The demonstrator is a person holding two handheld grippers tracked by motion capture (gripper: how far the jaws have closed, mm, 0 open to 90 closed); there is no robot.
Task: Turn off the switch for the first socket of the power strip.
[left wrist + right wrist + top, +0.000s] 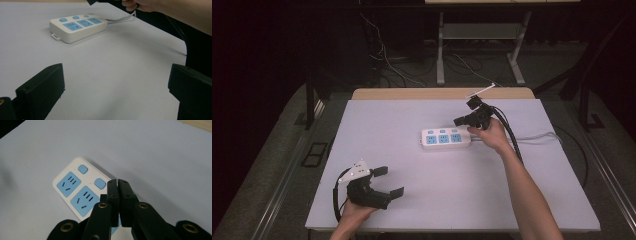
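Two hand-held grippers work over a pale grey table (522, 200) that carries one white power strip (445, 138). The power strip lies flat slightly right of the table's centre, in its far half, with its long axis running left to right across the table as the high view shows it. Three blue sockets (443, 139) sit in a row along that axis, and three blue switches (442, 131) line the strip's far edge, one behind each socket. The strip's white cord (537, 136) leaves its right end and runs to the table's right edge; a small hanging tab (56, 37) projects from the opposite, left end.

The right gripper (460, 120) hovers just above the strip's right end, its jaws pressed together with nothing between them; in the right gripper view the closed tips (117, 185) overlap the strip beside the middle switch (100, 183). The right hand (492, 134) holds it from the strip's right side.

The left gripper (388, 180) sits at the near left corner of the table, well apart from the strip, its jaws spread wide and holding nothing, pointing toward the table's right. The left hand (357, 212) grips it from below.
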